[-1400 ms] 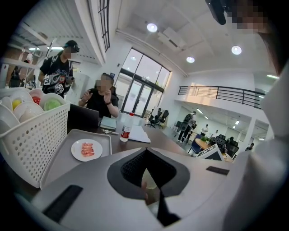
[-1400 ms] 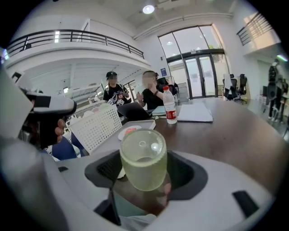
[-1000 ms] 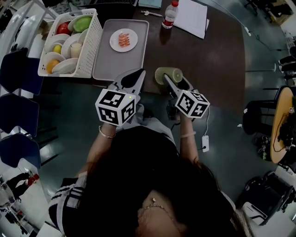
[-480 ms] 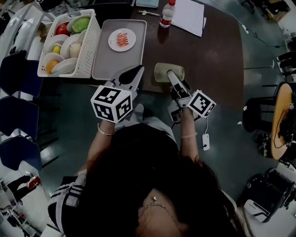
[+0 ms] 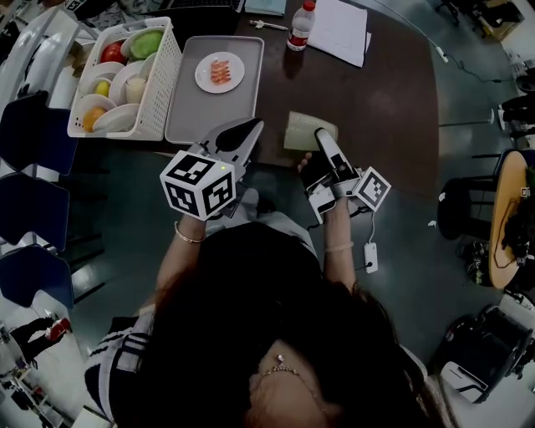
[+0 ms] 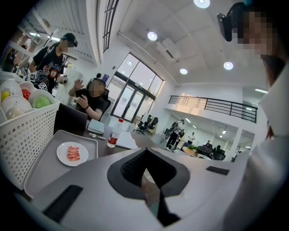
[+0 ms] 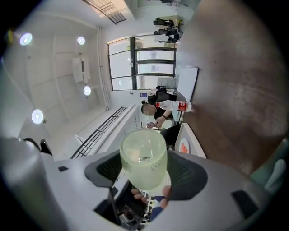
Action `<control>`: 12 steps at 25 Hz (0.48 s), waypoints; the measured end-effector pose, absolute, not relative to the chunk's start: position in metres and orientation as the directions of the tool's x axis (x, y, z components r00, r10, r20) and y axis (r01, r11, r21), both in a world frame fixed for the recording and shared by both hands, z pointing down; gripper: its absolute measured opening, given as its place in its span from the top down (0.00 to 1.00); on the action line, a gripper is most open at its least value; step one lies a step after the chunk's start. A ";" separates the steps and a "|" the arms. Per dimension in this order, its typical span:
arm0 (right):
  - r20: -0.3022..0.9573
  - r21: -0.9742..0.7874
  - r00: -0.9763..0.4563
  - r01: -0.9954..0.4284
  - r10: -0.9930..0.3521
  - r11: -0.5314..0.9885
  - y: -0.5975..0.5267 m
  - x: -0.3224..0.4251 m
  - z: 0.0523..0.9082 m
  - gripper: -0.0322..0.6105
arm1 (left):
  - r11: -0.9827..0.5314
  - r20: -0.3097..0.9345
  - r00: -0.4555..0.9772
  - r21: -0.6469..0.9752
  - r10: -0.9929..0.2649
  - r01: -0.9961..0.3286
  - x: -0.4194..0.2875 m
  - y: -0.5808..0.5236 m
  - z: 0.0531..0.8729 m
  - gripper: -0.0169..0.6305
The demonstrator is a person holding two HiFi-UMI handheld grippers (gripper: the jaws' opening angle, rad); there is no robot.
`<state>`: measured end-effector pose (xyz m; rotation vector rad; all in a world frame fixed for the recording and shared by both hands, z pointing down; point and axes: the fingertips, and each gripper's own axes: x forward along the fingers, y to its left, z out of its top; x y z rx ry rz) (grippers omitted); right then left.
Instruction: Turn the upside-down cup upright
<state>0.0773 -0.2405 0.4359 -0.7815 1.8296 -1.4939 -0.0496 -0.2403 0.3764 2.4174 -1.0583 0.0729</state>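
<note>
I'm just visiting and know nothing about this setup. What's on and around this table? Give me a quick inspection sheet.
Surface: dark brown table.
Job's things: pale green cup, tipped on its side in the right gripper, not yet upright.
Clutter: white basket of fruit and bowls; grey tray bearing a plate of pink food; bottle; papers.
Grippers: right gripper shut on the cup; left gripper shut, empty, near the tray's corner.
Cables: white cord hanging below the right gripper to a small white box.
Surroundings: blue chairs at left, black chair at right; people beyond the table.
</note>
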 end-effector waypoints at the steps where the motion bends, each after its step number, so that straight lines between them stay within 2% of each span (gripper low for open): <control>1: -0.126 -0.985 -0.616 -0.018 -0.778 0.173 -0.240 0.078 0.436 0.45 | -0.579 0.240 0.700 0.419 -0.673 -0.700 -0.048 -0.240 0.376 0.97; 12: -0.351 -0.929 -0.597 0.317 -0.722 0.190 -0.230 0.076 0.424 0.45 | -0.625 0.226 0.752 0.437 -0.620 -0.647 -0.034 -0.232 0.375 0.97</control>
